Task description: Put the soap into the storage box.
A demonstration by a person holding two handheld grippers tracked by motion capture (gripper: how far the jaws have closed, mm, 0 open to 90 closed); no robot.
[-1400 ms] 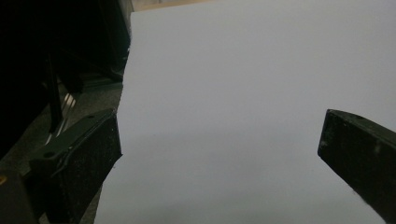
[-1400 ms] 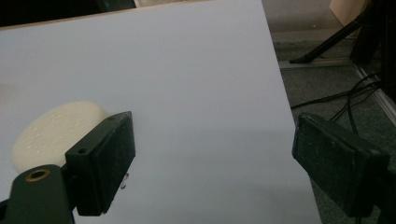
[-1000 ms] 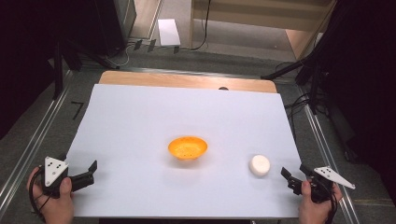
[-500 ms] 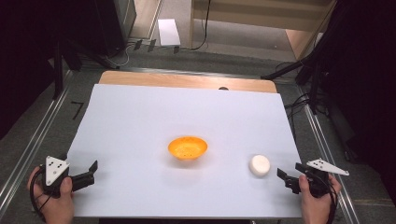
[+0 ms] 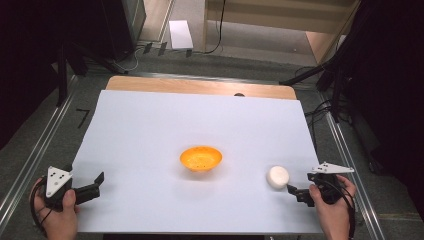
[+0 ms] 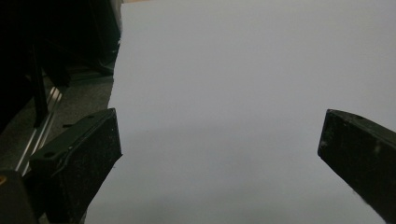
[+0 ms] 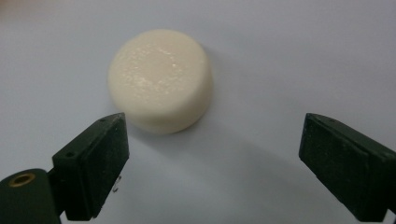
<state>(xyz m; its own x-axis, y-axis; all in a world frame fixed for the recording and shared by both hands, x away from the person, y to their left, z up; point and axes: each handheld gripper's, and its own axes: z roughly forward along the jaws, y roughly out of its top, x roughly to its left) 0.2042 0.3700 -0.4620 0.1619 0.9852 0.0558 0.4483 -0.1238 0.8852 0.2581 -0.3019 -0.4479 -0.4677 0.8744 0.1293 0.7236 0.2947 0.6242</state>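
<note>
High view: we record a table under a white sheet, an orange bowl at mid-sheet, and a cream round block to its right, well apart. The left gripper sits at the near left corner, the right gripper just beside the block.

Left gripper view: we note jaws set wide over bare sheet.

Right gripper view: we note jaws spread wide, the cream round block just ahead of them, ungripped.
</note>
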